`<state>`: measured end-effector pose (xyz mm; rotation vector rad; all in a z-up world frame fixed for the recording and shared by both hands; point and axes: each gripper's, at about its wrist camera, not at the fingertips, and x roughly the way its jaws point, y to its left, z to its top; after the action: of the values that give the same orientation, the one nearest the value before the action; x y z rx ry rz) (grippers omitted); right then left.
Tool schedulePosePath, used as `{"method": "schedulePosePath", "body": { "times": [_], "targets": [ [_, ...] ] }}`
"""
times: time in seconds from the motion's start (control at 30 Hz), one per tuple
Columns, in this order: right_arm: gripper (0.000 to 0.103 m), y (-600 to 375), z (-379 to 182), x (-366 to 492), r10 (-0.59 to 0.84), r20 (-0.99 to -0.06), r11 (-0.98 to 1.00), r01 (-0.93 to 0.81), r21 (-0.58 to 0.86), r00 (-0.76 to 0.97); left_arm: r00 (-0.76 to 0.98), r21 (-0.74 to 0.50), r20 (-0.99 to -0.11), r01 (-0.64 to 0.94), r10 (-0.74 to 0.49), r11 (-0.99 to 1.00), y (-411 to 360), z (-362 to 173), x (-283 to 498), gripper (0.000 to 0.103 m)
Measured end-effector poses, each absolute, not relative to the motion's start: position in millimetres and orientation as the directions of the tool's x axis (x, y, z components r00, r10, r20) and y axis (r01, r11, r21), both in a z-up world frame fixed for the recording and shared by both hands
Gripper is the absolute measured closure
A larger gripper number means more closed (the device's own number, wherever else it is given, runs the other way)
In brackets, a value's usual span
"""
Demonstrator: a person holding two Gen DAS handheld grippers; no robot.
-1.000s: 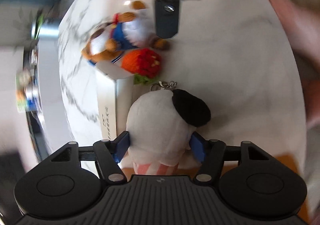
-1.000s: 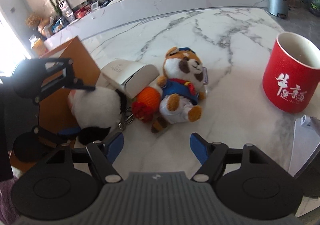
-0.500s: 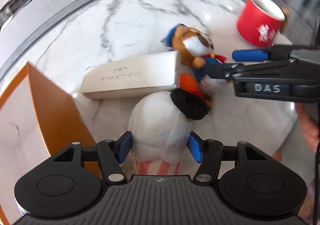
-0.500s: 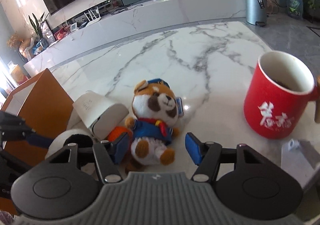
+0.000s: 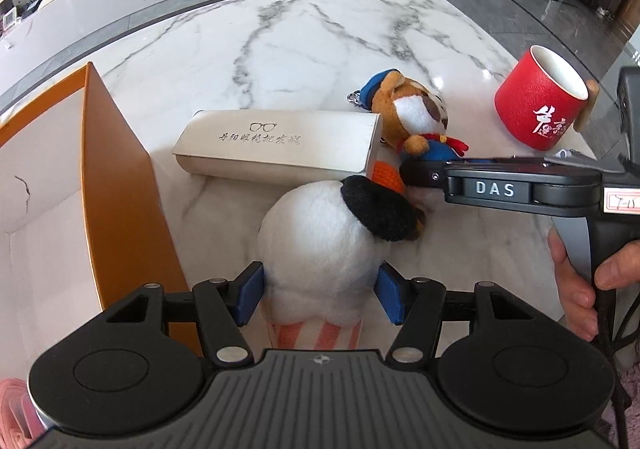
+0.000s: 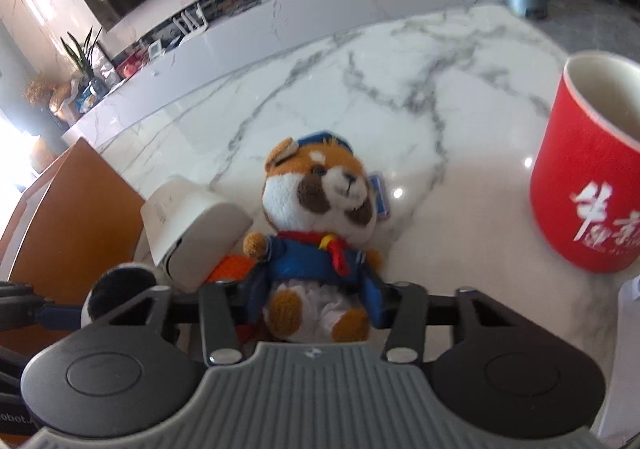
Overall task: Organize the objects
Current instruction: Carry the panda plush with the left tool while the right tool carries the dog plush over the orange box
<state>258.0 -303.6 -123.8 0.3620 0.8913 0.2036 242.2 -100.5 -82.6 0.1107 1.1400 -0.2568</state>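
The left gripper [image 5: 319,291] is clamped on the white plush toy [image 5: 320,237]: both blue pads [image 5: 249,292] are pressed into its sides just above the striped base, and the toy's long axis runs straight ahead along the fingers, with its black patch at the far end. The orange box [image 5: 120,185] stands just to the left of this gripper, its open white interior facing up. It is judged that the held toy is to be carried sideways to the left, over the near orange wall, so the wall's top edge is the relation to be cleared.

The right gripper [image 6: 316,307] is set around the fox plush [image 6: 320,233], which lies on its back on the marble table [image 6: 400,89] with its head pointing away from the fingers. The jaws are closing, with the toy's lower body between them; the pads appear to meet the blue jacket on both sides, though firm pressure cannot be confirmed. The fox's long axis is in line with the fingers, so a grip across the waist is judged suitable.

The glasses case [image 5: 280,149] lies crosswise just behind the white plush toy, touching the fox's head side. The red mug [image 5: 540,109] stands well apart on the right, nearer the right gripper.
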Motion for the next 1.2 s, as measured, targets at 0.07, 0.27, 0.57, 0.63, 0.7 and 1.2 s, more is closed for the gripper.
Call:
{"method": "schedulePosePath", "body": {
  "times": [0.07,0.27,0.57,0.63,0.7,1.2],
  "targets": [
    [0.06,-303,-122,255,0.319,-0.726,0.922,-0.021,0.387,0.609,0.398,-0.06,-0.904,0.25,-0.159,0.966,-96,-82,241,0.035],
    [0.063,-296,-102,231,0.24,-0.74,0.948,0.011,0.317,0.628,0.422,-0.168,-0.872,0.216,-0.247,0.962,-82,-64,225,0.036],
    [0.063,-272,-33,170,0.204,-0.665,0.955,0.004,0.297,0.718,0.517,-0.367,-0.733,0.248,-0.443,0.897,-29,12,182,0.037],
    [0.063,-257,-12,157,0.233,-0.636,0.95,-0.034,0.309,0.736,0.554,-0.373,-0.7,0.255,-0.451,0.892,-8,33,173,0.037],
    [0.063,-238,9,147,0.274,-0.608,0.943,-0.085,0.321,0.745,0.586,-0.362,-0.683,0.247,-0.436,0.899,13,48,166,0.037],
    [0.063,-67,29,175,0.342,-0.714,0.936,-0.288,0.201,0.611,0.589,-0.414,-0.723,0.049,-0.361,0.909,126,3,185,0.037]
  ]
}}
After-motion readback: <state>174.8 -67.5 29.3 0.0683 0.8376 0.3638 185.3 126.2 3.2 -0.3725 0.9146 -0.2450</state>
